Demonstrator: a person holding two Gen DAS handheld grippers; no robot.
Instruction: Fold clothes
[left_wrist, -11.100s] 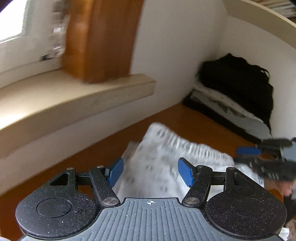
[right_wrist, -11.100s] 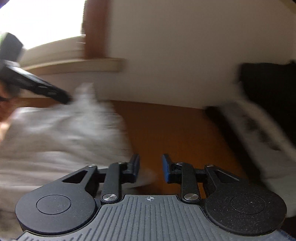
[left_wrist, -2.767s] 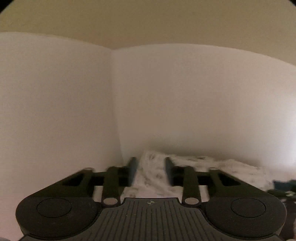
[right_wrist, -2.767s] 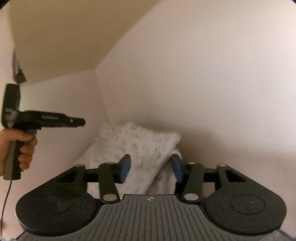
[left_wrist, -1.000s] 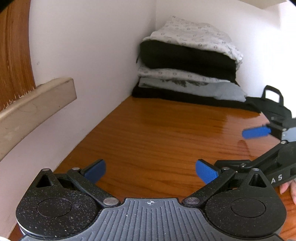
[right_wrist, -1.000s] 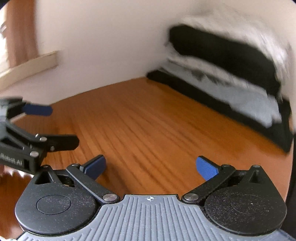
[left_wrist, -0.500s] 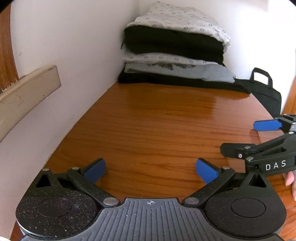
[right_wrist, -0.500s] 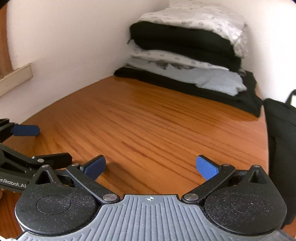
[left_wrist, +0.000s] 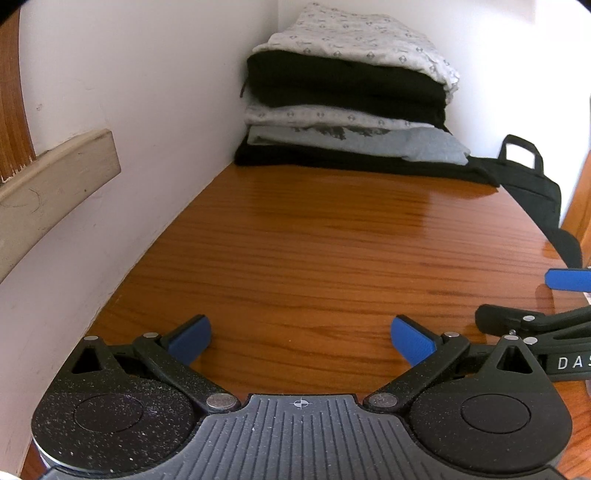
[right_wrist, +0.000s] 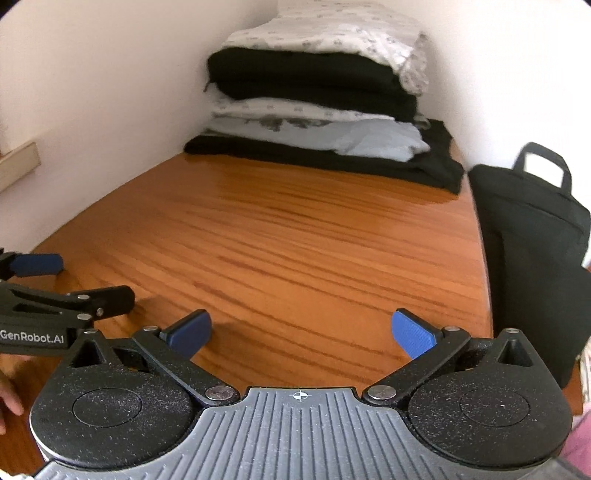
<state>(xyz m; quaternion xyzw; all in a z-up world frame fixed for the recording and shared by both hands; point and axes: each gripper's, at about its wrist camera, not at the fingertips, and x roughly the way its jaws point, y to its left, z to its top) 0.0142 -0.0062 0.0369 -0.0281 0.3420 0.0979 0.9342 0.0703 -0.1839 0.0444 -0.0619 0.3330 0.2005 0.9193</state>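
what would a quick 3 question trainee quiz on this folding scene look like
1. True or false: the left gripper is shut on a garment.
2. Which piece tops the stack? A) black one B) white patterned one C) grey one
3. Fill in: the black bag stands off the table's ____ edge, seen from the right gripper.

Key
1. False: its jaws are spread wide with nothing between them, as are the right gripper's.
2. B: the white patterned one lies on top, above the black one.
3. Right.
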